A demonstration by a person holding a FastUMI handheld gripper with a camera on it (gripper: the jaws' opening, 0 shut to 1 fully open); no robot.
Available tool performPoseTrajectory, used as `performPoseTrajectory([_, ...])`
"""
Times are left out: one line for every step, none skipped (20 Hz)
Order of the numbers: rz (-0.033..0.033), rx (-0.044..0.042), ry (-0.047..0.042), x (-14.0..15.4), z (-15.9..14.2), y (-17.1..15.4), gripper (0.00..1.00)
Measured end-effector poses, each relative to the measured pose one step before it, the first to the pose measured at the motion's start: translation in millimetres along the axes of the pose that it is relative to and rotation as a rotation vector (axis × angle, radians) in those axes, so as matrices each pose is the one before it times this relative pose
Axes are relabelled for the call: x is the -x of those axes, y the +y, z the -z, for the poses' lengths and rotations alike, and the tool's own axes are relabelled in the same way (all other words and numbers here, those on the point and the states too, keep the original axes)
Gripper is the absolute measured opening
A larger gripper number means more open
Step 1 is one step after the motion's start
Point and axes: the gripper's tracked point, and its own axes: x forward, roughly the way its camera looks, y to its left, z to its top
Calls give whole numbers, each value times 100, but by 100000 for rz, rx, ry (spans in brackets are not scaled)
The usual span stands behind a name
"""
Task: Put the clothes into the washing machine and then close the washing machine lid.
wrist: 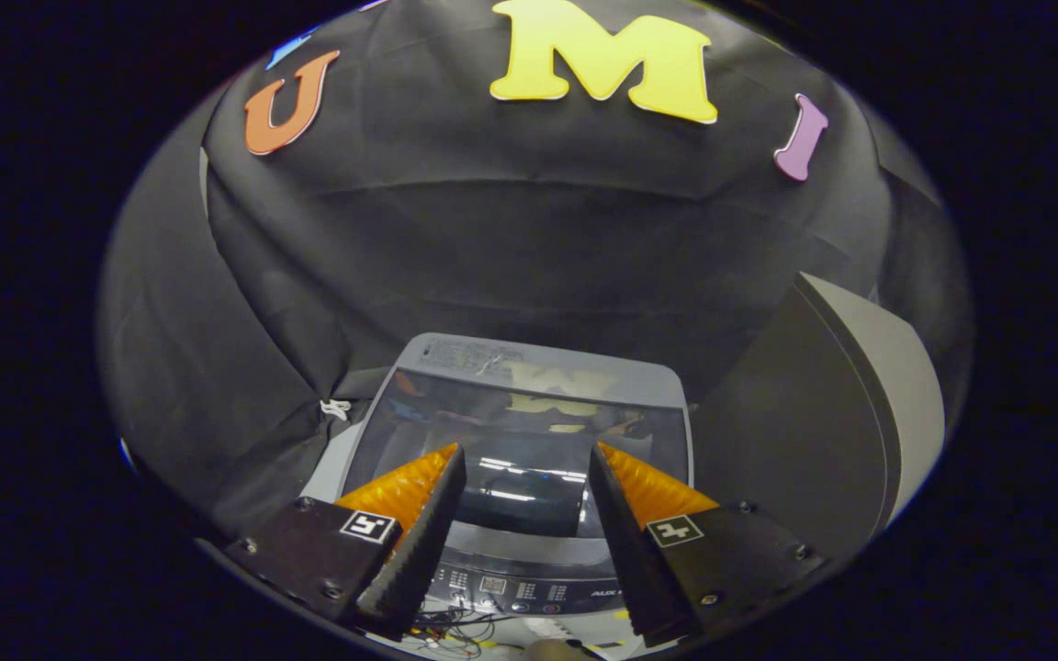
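We see the washing machine (pixel 529 459) at lower centre of the frame, its dark glass lid (pixel 529 441) lying flat and shut, reflecting the lights. We judge the lid stiff, smooth and rather slippery, best taken at its front edge near the control panel (pixel 520 588). We cannot make out any clothes. The tool (pixel 527 464) hangs above the lid, fingers spread and empty. A grey panel (pixel 869 386) stands at right, black cloth (pixel 492 229) behind.
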Motion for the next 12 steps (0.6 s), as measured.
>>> performPoseTrajectory([-189, 47, -988, 652, -151, -85, 85])
performPoseTrajectory([-138, 148, -1289, 1021, -57, -234, 85])
performPoseTrajectory([-492, 41, -1867, 964, -293, -247, 85])
performPoseTrajectory([-302, 17, -1654, 1070, -100, -295, 85])
performPoseTrajectory([-841, -70, -2248, 1240, -259, -163, 85])
performPoseTrajectory([-340, 48, -2567, 1391, -248, -430, 85])
performPoseTrajectory([-151, -321, -3114, 1847, -356, -543, 85])
performPoseTrajectory([-959, -390, -2720, 1327, -394, -330, 85])
performPoseTrajectory([-811, -255, -3063, 1729, -376, -332, 85])
performPoseTrajectory([-494, -257, -2652, 1463, -368, -522, 85])
performPoseTrajectory([-839, -387, -3190, 1804, -469, -584, 85])
performPoseTrajectory([-572, -442, -2981, 1594, -390, -658, 85])
